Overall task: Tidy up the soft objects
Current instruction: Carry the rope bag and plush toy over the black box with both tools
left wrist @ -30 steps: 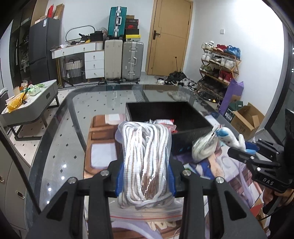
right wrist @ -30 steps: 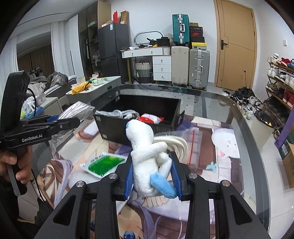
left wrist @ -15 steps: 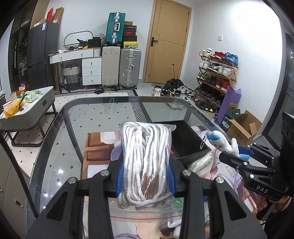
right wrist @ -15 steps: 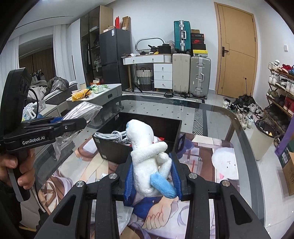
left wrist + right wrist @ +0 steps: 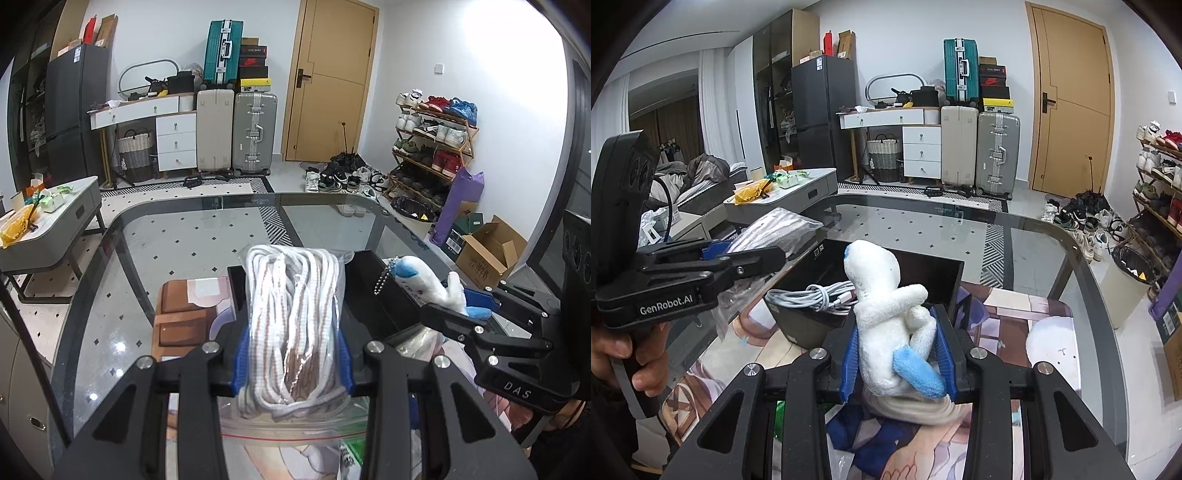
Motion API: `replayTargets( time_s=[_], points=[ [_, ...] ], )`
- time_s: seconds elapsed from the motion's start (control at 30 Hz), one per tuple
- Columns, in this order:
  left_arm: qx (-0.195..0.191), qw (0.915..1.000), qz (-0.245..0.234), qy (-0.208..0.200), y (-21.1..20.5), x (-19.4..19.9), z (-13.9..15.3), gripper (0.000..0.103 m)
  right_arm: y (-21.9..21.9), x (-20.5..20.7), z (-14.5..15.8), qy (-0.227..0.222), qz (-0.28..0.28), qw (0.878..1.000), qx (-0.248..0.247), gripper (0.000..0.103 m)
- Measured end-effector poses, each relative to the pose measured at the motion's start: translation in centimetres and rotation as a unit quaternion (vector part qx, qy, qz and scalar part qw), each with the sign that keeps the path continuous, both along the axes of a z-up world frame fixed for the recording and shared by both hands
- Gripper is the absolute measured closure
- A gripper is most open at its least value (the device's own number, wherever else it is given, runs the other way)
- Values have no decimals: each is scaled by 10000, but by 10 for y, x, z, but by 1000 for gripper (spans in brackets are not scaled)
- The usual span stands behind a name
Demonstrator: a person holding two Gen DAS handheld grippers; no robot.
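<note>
Soft objects are mid-transfer: the left gripper (image 5: 291,354) clamps a bagged rope (image 5: 293,325), the right gripper (image 5: 897,354) a plush toy (image 5: 886,314), both above the black bin (image 5: 919,267); a cable (image 5: 816,295) already lies inside, neither load dropped yet.

Glass table (image 5: 1052,236) — printed mat (image 5: 1004,314), black box (image 5: 801,325).

A clear zip bag of coiled white rope (image 5: 295,325) stands upright, pinched between the left gripper's blue pads. A white plush toy with blue flipper (image 5: 890,325) sits upright, pinched between the right gripper's pads, above the open black box (image 5: 934,273).
</note>
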State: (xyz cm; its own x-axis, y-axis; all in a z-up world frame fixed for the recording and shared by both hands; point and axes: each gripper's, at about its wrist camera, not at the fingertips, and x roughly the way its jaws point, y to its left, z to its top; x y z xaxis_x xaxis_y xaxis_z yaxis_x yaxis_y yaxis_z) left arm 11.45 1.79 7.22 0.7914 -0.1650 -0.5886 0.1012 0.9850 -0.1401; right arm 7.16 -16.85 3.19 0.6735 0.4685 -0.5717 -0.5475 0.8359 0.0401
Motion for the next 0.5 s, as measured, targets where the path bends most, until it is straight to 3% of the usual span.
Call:
replayTargets(
  time_s=[0.5],
  points=[
    [37, 9998, -25, 208, -9, 46, -14, 66, 15, 41, -8, 182, 59, 9998, -115, 67]
  ],
)
